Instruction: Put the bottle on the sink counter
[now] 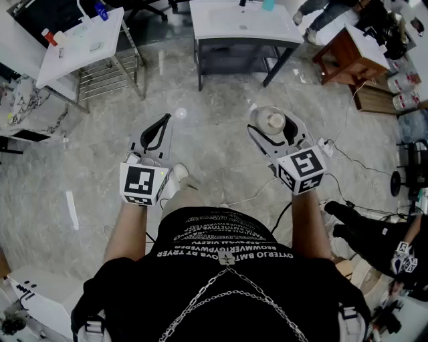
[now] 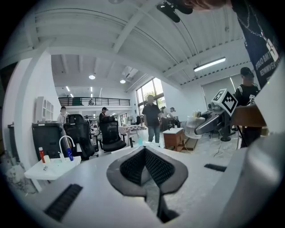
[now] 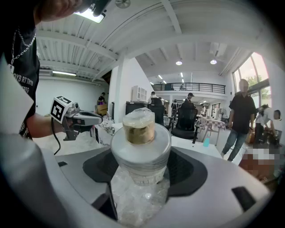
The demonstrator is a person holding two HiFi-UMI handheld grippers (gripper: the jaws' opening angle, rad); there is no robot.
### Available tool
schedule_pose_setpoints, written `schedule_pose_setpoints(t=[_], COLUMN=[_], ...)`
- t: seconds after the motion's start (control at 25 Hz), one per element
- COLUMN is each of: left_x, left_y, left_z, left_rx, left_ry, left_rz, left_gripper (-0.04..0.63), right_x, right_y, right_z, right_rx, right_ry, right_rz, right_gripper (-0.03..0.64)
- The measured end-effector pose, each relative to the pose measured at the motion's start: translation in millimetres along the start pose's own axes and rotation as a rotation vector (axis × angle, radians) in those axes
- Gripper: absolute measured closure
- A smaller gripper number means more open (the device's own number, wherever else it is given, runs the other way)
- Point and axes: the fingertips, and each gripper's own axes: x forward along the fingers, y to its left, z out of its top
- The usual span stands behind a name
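Standing position, both tools held out in front of us over the grey marble-patterned floor point(image 1: 214, 167).

Right gripper point(image 1: 273, 124): its jaws stand wide and are closed on the clear crinkled plastic bottle point(image 3: 140, 149). The bottle has a broad pale-grey collar and a tan, film-wrapped top. In the right gripper view we see the dark pads point(image 3: 189, 171) flanking the collar on both sides. The bottle's top points away from us, and its clear body runs back between the jaws. The bottle is carried in the air above the floor and touches no surface.

Left gripper point(image 1: 164, 122): its jaws are drawn together. In the left gripper view the ribbed dark pads point(image 2: 156, 165) meet in a point, and we note nothing between them.

White rectangular sink counter point(image 1: 227, 28) on a dark frame: far centre, well apart from the bottle. A small teal container point(image 1: 268, 5) stands at its far edge.

White wash-basin stand point(image 1: 77, 45) with a wire rack under it: far left. A blue bottle point(image 1: 101, 11) and a red-capped bottle point(image 1: 49, 36) stand on it.

Brown wooden table point(image 1: 342, 59): far right.

A thin cable point(image 1: 348, 160) trails over the floor to the right of the right gripper.
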Motion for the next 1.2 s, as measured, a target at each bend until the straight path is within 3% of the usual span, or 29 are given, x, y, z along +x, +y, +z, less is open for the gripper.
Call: schedule_pose_setpoints(t=[0.24, 0.48, 0.72, 1.2], left_x=[-32.3, -40.0, -28.5, 13.3], left_y=[-71.0, -71.9, -23.3, 130.6], left_z=[-10.4, -1.8, 8.0, 4.2], left_rx=[0.004, 0.021, 0.053, 0.080], left_ry=[0.023, 0.025, 0.008, -0.031], left_rz=[-0.047, -0.049, -0.012, 0.000], left_gripper=[0.589, 0.589, 0.590, 0.589], right_x=[-47.4, -57.9, -26.8, 101.5], right_y=[17.5, 25.0, 20.0, 27.6], right_z=[-36.3, -23.3, -0.3, 62.2], right_rx=[0.014, 0.055, 0.029, 0.018], right_ry=[0.010, -0.061, -0.093, -0.092], right_rz=[0.017, 0.022, 0.001, -0.043], right_gripper=[0.287, 0.288, 0.288, 0.288])
